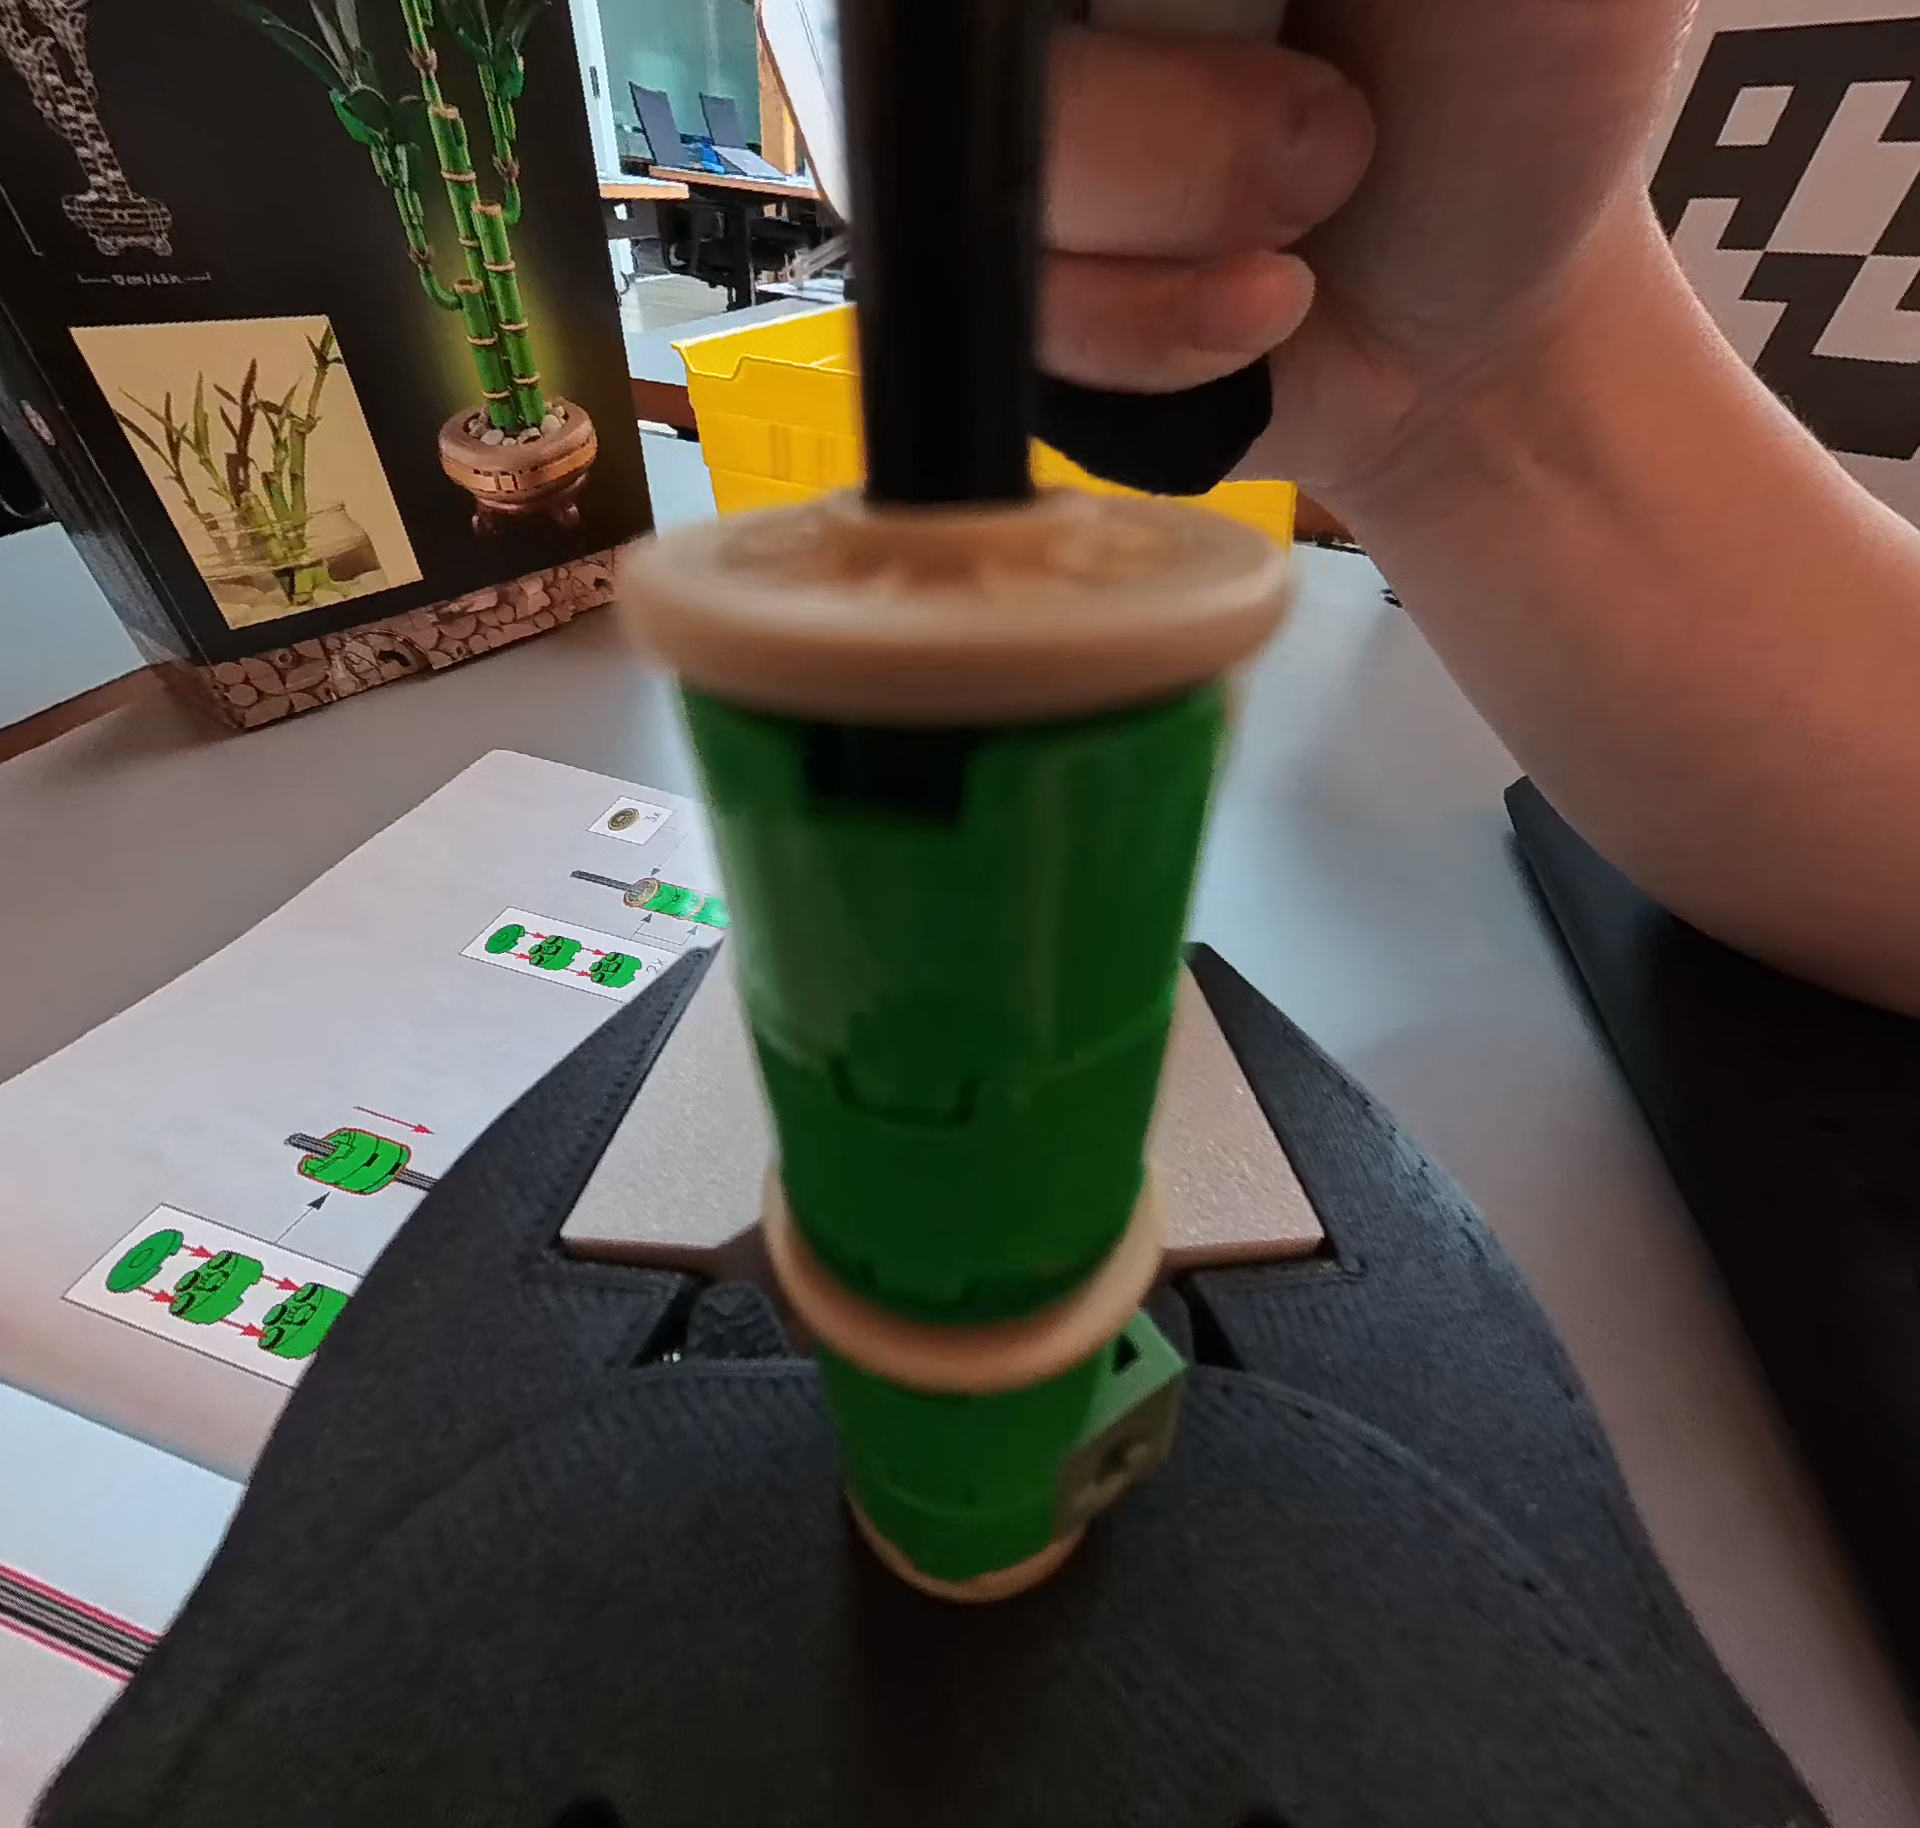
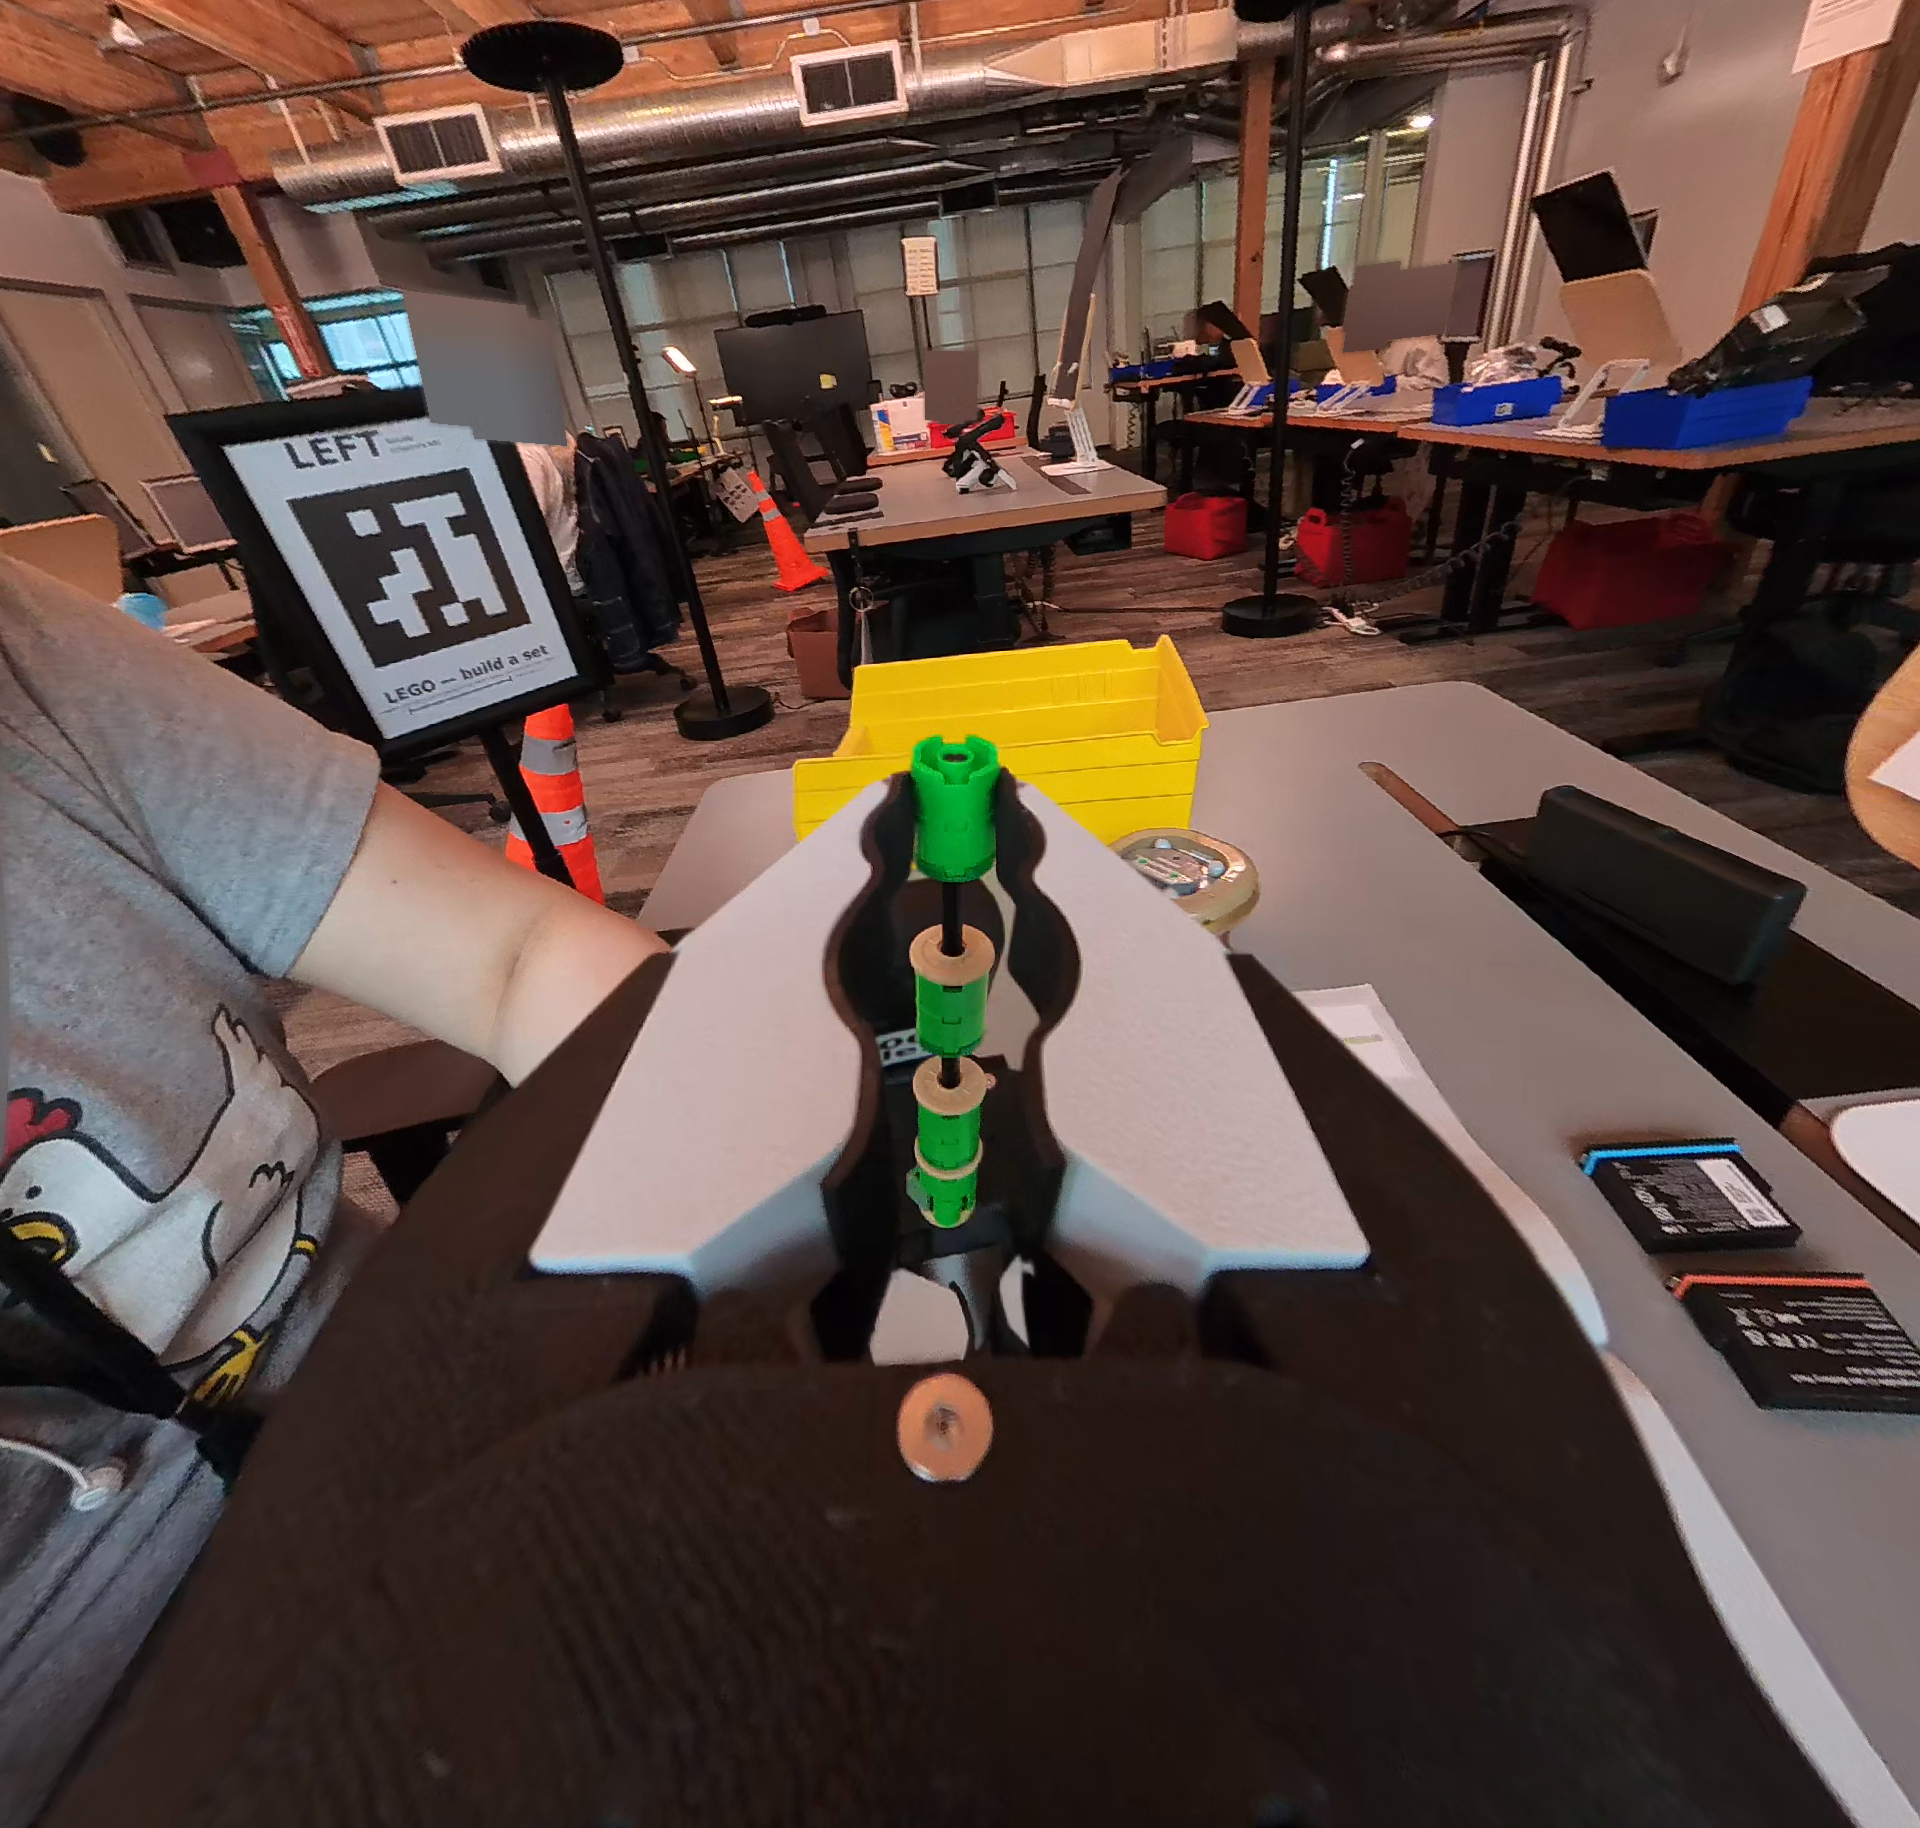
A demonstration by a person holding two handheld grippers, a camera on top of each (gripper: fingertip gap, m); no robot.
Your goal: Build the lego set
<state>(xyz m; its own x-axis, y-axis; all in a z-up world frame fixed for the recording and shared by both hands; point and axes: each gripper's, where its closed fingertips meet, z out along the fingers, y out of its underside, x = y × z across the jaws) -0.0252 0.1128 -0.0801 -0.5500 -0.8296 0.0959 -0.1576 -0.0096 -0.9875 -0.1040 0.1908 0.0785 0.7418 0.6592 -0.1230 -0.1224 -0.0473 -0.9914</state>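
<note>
A bamboo stalk (image 1: 956, 999) of green round bricks and tan discs sits on a black axle (image 1: 935, 220). It stands up between the fingers of my left gripper (image 1: 956, 947), which is closed around its lower part; the fingertips are hidden behind it. In the right wrist view, my right gripper (image 2: 954, 802) is shut on a green round brick (image 2: 954, 822) at the top of the axle (image 2: 950, 905). The stalk's lower sections (image 2: 948, 1144) show through the gap between the fingers. A hand (image 1: 1351, 272) holds the right gripper's handle above the stalk.
The open instruction booklet (image 1: 312, 1051) lies on the grey table left of the left gripper, with the set's box (image 1: 312, 324) behind it. A yellow bin (image 2: 1039, 729) stands at the table's far edge, a round tan piece (image 2: 1184, 869) beside it. Black packs (image 2: 1688, 1196) lie right. About 20 cm separates my left fingertips from my right.
</note>
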